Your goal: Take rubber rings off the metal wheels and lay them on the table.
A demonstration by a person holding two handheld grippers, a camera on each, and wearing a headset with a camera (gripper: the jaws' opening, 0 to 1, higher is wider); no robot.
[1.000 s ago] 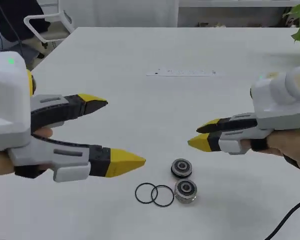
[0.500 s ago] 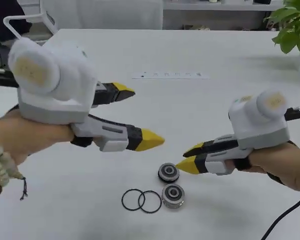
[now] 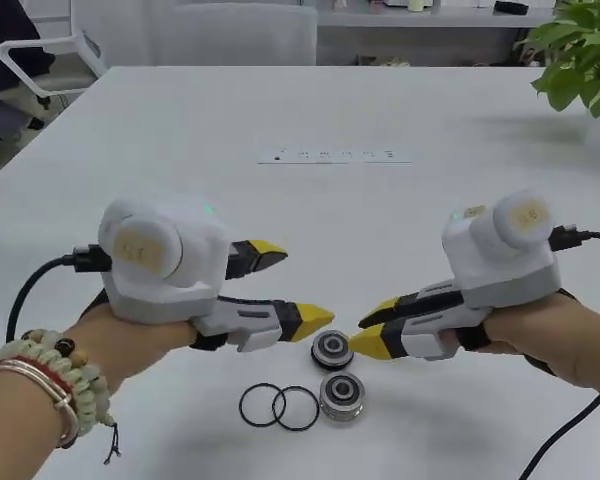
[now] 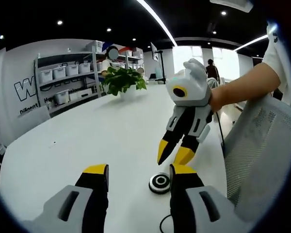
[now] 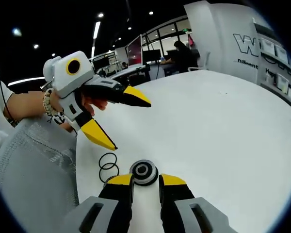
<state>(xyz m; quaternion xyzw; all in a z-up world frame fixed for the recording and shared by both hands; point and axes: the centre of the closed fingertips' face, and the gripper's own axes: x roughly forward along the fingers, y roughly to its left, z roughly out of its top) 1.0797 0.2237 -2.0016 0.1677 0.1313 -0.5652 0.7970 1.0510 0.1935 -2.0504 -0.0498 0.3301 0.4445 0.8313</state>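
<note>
Two small metal wheels sit near the table's front edge. The farther wheel [image 3: 332,348] [image 4: 160,182] [image 5: 143,172] has a dark rim; the nearer wheel [image 3: 341,394] looks silvery. Two black rubber rings [image 3: 279,406] [image 5: 107,165] lie flat and overlapping just left of the nearer wheel. My right gripper [image 3: 363,334] [image 5: 145,180] is open by a narrow gap, its yellow tips just short of the farther wheel and holding nothing. My left gripper [image 3: 298,286] [image 4: 139,174] is wide open and empty, hovering left of and above that wheel.
A white strip with sockets [image 3: 335,155] lies flat mid-table. A potted plant [image 3: 580,55] stands at the far right corner, and a chair [image 3: 40,55] beyond the far left edge. A black cable [image 3: 570,430] trails from the right hand.
Both grippers have come down and inward to the wheels; the left one swung in from the left. The wheels and the two rings lie as before.
</note>
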